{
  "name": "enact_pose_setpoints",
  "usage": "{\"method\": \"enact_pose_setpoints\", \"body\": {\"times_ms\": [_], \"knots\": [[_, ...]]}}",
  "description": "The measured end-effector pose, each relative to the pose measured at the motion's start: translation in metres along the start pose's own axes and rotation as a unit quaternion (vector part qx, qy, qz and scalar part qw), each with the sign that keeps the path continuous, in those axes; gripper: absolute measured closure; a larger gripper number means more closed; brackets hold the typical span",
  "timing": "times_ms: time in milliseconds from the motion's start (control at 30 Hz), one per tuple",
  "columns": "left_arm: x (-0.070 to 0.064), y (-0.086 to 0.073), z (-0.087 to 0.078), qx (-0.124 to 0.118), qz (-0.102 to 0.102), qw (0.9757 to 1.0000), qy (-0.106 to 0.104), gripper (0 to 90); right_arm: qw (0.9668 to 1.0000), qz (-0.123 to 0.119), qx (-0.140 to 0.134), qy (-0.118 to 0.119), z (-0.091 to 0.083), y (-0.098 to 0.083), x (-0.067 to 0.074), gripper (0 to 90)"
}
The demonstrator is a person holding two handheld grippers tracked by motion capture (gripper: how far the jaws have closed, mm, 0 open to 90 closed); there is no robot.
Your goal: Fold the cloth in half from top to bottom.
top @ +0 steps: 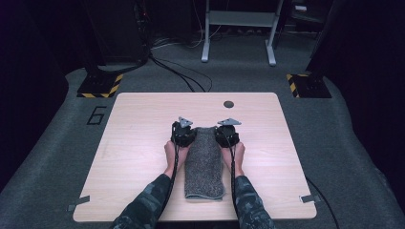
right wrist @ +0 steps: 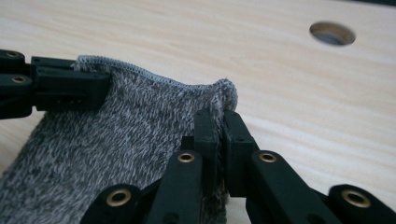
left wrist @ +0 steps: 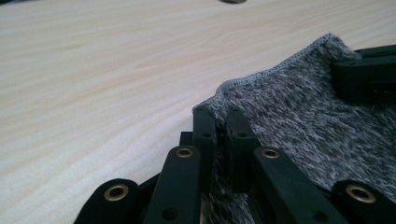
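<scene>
high view: both forearms reach forward, each claw (top: 183, 132) (top: 228, 132) pinching the towel's (top: 204, 162) far corners.

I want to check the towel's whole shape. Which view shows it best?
The high view: the grey towel lies there as one full folded strip. Both gripper views show just its far hemmed corners, pinched in the jaws.
</scene>
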State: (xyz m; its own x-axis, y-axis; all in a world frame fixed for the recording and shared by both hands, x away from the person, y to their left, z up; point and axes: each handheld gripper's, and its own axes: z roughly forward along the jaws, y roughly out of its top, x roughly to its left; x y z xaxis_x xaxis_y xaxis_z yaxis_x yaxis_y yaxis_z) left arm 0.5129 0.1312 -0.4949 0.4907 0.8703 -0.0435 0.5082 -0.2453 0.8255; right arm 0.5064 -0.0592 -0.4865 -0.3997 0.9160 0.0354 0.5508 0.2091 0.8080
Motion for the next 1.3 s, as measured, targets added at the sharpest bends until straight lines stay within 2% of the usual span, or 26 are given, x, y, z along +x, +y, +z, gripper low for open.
{"method": "enact_pose_setpoints", "body": {"times_ms": [33,167,500,633,800,833,900,967,1300], "knots": [[0.0,0.002,-0.002,-0.001,0.006,1.0,-0.001,84.8,1.0,0.001,-0.004,0.0,-0.002,0.002,0.0,85.9],[0.0,0.01,-0.011,-0.016,0.011,0.9998,-0.005,84.8,0.9998,-0.011,-0.017,-0.003,-0.01,0.007,0.0,85.9],[0.001,0.026,-0.027,-0.049,0.026,0.9984,-0.008,84.7,0.9983,-0.015,-0.056,0.006,-0.025,0.017,-0.001,85.9],[0.001,0.033,-0.031,-0.053,0.042,0.9977,-0.002,84.7,0.9971,-0.025,-0.071,0.005,-0.03,0.025,-0.002,85.8],[0.001,0.036,-0.039,-0.067,0.042,0.9968,-0.006,84.7,0.9954,-0.027,-0.09,0.016,-0.037,0.033,-0.002,85.8],[-0.001,0.034,-0.043,-0.069,0.045,0.9966,-0.007,84.7,0.9951,-0.024,-0.094,0.02,-0.04,0.032,-0.001,85.8],[-0.005,0.031,-0.049,-0.075,0.054,0.9957,-0.01,84.7,0.994,-0.032,-0.102,0.023,-0.045,0.028,0.0,85.7],[-0.007,0.027,-0.053,-0.084,0.053,0.995,-0.015,84.7,0.9931,-0.031,-0.109,0.028,-0.051,0.023,0.002,85.6],[-0.014,0.01,-0.066,-0.085,0.066,0.9936,-0.034,84.5,0.9904,-0.039,-0.126,0.042,-0.073,-0.004,0.009,85.4]]}}
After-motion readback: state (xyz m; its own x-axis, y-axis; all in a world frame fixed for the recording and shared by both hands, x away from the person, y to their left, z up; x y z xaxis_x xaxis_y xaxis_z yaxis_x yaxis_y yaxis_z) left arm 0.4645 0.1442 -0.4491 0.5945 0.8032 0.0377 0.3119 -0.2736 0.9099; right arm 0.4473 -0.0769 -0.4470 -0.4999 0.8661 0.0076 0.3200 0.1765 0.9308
